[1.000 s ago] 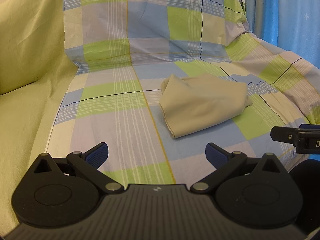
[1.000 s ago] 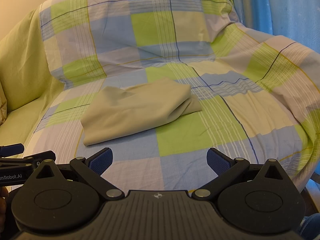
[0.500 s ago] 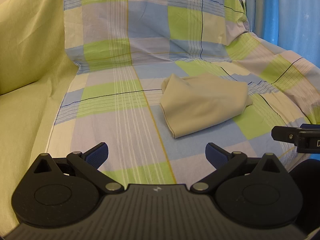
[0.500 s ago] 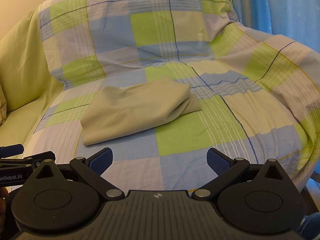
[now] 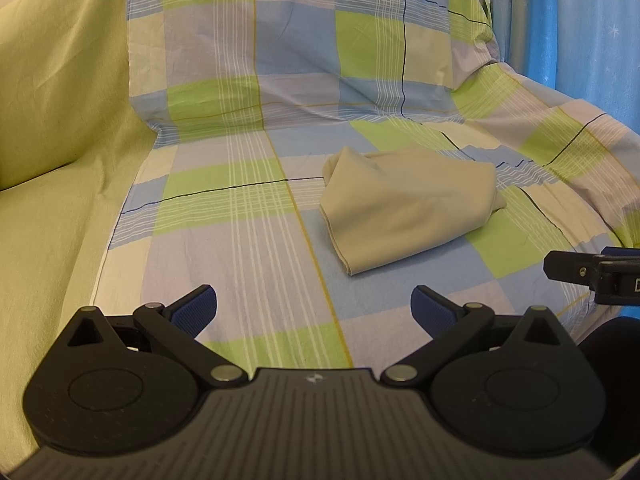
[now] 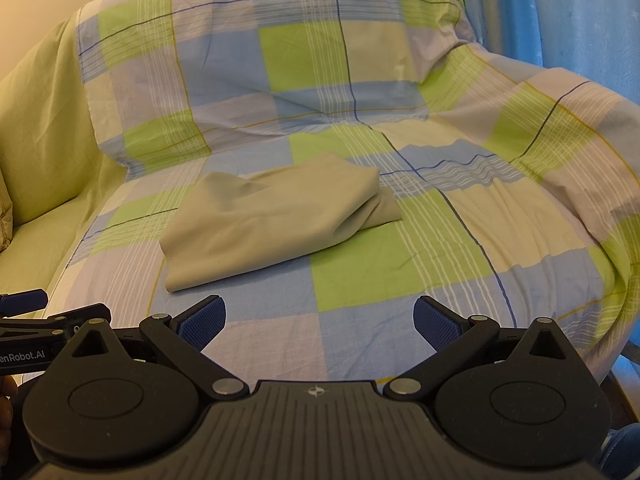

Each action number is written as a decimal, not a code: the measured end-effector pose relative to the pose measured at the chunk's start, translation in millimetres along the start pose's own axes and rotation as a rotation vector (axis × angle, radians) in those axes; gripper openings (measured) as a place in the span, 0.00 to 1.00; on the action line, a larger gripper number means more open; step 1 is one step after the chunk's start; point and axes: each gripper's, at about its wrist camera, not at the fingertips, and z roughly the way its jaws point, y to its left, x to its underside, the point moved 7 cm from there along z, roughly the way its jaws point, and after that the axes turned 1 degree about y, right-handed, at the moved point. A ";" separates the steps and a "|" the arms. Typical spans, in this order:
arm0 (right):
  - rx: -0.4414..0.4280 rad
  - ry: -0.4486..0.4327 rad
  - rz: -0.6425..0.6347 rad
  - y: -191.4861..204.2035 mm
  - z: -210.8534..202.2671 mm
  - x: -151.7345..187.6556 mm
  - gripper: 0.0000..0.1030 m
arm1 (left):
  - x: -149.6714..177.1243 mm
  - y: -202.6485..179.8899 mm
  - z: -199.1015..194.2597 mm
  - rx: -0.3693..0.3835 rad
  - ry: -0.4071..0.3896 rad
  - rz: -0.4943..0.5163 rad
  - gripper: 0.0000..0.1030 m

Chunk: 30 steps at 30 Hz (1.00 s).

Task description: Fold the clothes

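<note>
- My left tool (image 5: 314, 312) is spread wide — both blue pads apart, nothing between them; it sits above the front edge of the seat.
- My right tool (image 6: 319, 318) is likewise fully spread and holds nothing.
- The beige garment (image 5: 404, 208) lies folded into a rough bundle on the checked sheet (image 5: 248, 216), apart from both tools.
- From the left wrist view the garment is at about 1 o'clock from the tool; from the right wrist view (image 6: 276, 220) it is at about 11 o'clock.
- Its folded edge faces me; the far right end is bunched, with a layer poking out underneath.
- The sheet — blue, green and cream squares — covers the seat, the backrest and the armrest at 2 o'clock.
- A plain green cover (image 5: 52, 128) lies over the cushions at 9 to 10 o'clock.
- A blue curtain (image 6: 580, 20) hangs at 1 to 2 o'clock behind the seat.
- Each wrist view catches the other tool at its frame edge: the right one at 3 o'clock, the left one at 9 o'clock.
</note>
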 end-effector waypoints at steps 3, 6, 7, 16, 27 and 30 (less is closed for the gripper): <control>-0.001 0.000 0.003 -0.7 -0.1 -0.1 1.00 | -0.5 -1.0 0.7 -0.001 0.002 0.003 0.99; -0.001 0.002 0.001 0.1 0.4 0.0 1.00 | -0.3 -0.9 0.5 -0.001 0.000 0.003 0.99; 0.000 0.003 -0.001 0.4 0.6 -0.2 1.00 | -0.1 -0.6 0.6 0.000 0.000 0.001 0.99; 0.007 0.006 -0.013 1.3 1.2 0.0 1.00 | 0.0 1.6 0.5 0.011 0.000 -0.010 0.99; 0.009 0.011 -0.010 -2.4 1.6 -0.7 1.00 | -0.5 2.2 2.2 0.017 0.006 -0.011 0.99; 0.013 0.012 -0.010 -4.7 1.9 -0.7 1.00 | -0.5 1.1 2.4 0.017 0.010 -0.008 0.99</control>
